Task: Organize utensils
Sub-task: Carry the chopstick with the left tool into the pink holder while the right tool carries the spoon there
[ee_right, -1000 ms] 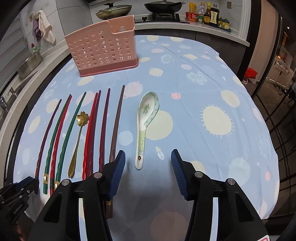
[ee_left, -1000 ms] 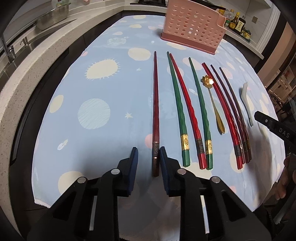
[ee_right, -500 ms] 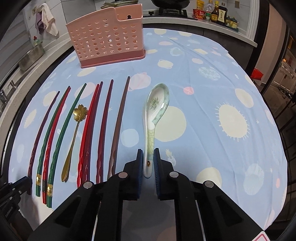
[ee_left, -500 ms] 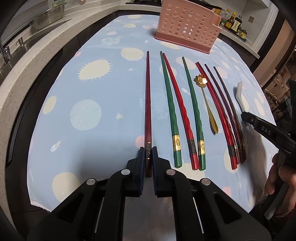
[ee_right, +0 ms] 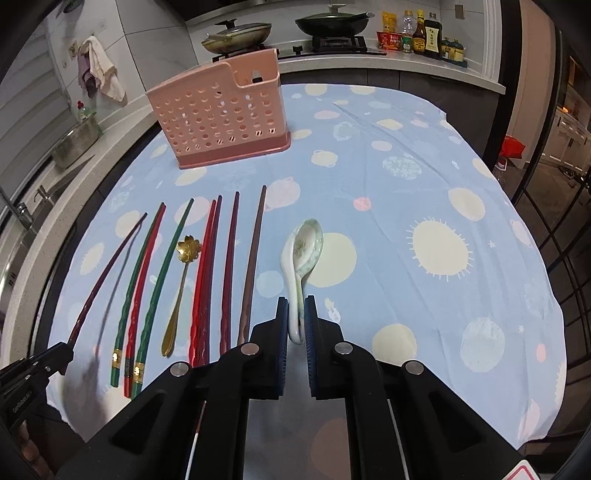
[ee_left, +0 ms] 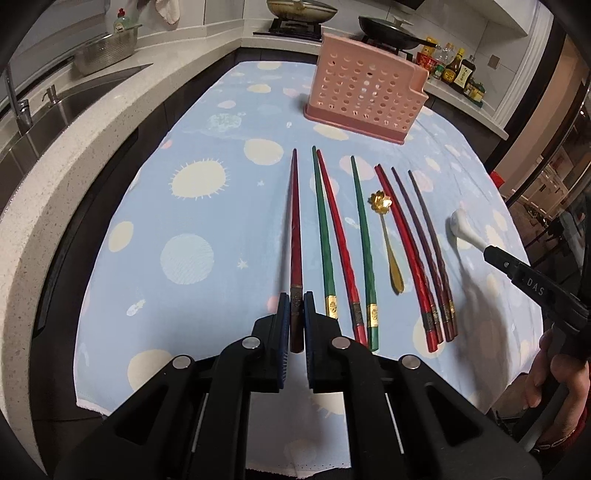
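My left gripper (ee_left: 294,301) is shut on the thick end of a dark red chopstick (ee_left: 295,221) and holds it off the blue cloth. My right gripper (ee_right: 296,304) is shut on the handle of a white ceramic spoon (ee_right: 303,251), lifted and tilted on its side. Several red, green and brown chopsticks (ee_left: 347,240) and a gold flower spoon (ee_left: 386,236) lie in a row on the cloth. The pink perforated utensil holder (ee_right: 225,118) stands upright at the far side; it also shows in the left wrist view (ee_left: 365,96).
The table wears a blue spotted cloth (ee_right: 424,192). A sink (ee_left: 55,107) and counter run along the left. A stove with pans (ee_right: 332,22) and sauce bottles (ee_right: 424,33) sit behind the table.
Both grippers have closed, the left on the dark red chopstick and the right on the ceramic spoon, and both have lifted their utensil off the cloth. The spoon has rolled onto its side.
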A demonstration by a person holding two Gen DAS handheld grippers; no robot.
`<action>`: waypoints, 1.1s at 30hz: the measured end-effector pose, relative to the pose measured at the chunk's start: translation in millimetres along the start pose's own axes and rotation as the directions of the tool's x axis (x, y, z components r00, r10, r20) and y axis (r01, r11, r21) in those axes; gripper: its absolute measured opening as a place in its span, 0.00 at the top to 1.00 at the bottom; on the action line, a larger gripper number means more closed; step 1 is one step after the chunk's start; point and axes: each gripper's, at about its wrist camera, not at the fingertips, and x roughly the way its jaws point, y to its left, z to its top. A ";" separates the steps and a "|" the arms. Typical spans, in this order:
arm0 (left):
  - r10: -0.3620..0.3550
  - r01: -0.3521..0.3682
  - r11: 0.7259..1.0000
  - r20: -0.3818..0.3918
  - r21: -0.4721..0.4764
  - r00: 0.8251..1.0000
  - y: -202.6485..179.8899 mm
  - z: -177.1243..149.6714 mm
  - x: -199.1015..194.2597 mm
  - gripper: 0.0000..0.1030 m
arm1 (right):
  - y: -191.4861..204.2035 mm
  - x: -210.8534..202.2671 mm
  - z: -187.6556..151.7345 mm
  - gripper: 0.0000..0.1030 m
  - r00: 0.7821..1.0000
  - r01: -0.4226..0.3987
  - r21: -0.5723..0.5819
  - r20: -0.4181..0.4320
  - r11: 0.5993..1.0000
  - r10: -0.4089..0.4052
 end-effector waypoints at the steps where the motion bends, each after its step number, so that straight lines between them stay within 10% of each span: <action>1: -0.006 0.006 1.000 0.016 -0.003 1.000 -0.5 3.7 -5.9 0.93 | 0.3 -5.8 2.9 0.92 1.000 -0.006 0.003 0.013 1.000 0.006; 20: -0.029 0.029 1.000 0.331 0.005 0.943 -5.7 134.7 -81.8 0.93 | 7.7 -43.8 77.3 0.93 0.984 -0.104 0.016 0.146 0.994 0.100; 33: -0.095 0.071 0.995 0.540 0.065 0.836 -28.8 259.4 -126.2 0.93 | 16.1 -35.0 192.5 0.93 0.948 -0.200 0.029 0.256 0.979 0.186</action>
